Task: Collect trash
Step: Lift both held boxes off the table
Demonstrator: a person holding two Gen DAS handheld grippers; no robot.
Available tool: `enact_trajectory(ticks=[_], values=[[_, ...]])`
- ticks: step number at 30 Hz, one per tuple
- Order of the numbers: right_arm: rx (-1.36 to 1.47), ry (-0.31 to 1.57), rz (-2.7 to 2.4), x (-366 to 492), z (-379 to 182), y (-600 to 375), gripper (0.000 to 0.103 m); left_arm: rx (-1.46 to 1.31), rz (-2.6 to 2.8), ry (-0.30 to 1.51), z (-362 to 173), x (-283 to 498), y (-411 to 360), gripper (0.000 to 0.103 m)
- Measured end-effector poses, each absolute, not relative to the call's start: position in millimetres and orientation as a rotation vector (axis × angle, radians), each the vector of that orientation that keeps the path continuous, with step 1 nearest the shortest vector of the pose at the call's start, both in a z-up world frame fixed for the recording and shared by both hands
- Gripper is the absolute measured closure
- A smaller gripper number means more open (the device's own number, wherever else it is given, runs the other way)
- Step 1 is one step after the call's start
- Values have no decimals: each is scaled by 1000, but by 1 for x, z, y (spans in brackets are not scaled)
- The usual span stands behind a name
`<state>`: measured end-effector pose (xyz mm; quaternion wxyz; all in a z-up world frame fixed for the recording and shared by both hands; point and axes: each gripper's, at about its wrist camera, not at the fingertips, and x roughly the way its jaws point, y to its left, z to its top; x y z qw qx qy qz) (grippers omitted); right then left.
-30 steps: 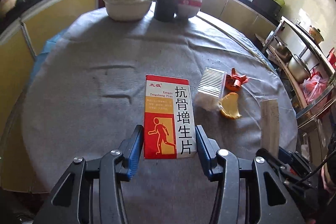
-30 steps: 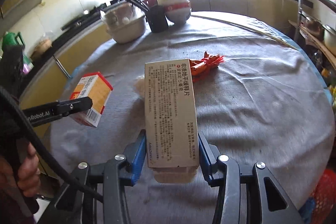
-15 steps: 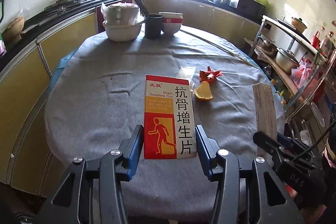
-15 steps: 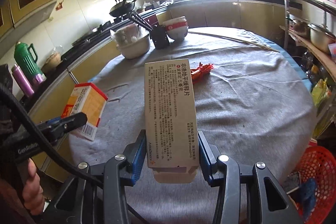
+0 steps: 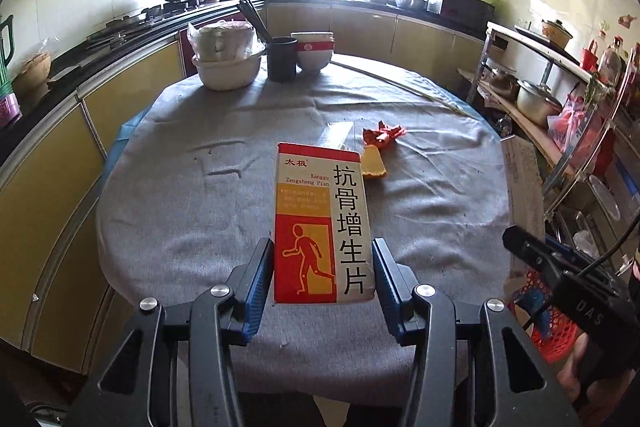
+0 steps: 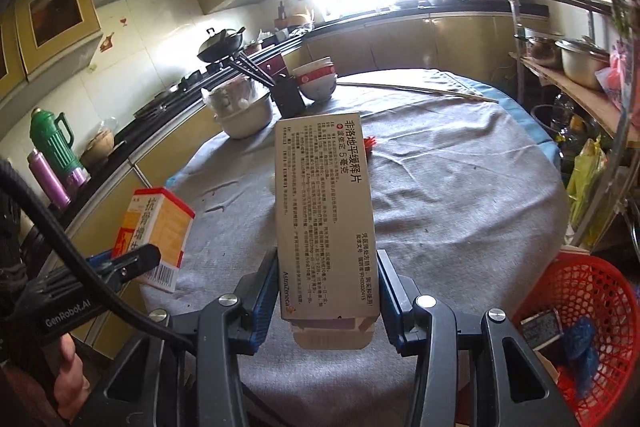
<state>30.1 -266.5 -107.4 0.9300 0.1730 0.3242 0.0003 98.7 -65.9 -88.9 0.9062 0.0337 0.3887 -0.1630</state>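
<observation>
Medicine boxes fill both my grippers. My left gripper [image 5: 323, 277] is clamped on the lower end of a red and yellow box [image 5: 322, 223], blue pads pressed against its two long sides, the box lifted clear of the grey-clothed worktop [image 5: 192, 211]. My right gripper [image 6: 327, 287] grips a beige box [image 6: 324, 211] the same way, its bottom flap hanging open between the pads. On the worktop beyond lie an orange peel [image 5: 374, 167], a red wrapper [image 5: 383, 134] and a clear packet [image 5: 338, 134]. A red basket [image 6: 592, 311] sits low at my right, beside the worktop, with scraps inside.
</observation>
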Motion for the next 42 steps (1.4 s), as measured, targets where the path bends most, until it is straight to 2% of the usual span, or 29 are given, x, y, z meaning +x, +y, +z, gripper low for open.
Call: enact_trajectory(ticks=[42], values=[[437, 609, 3, -31, -104, -299, 54, 216, -290, 695, -69, 48, -111, 52]])
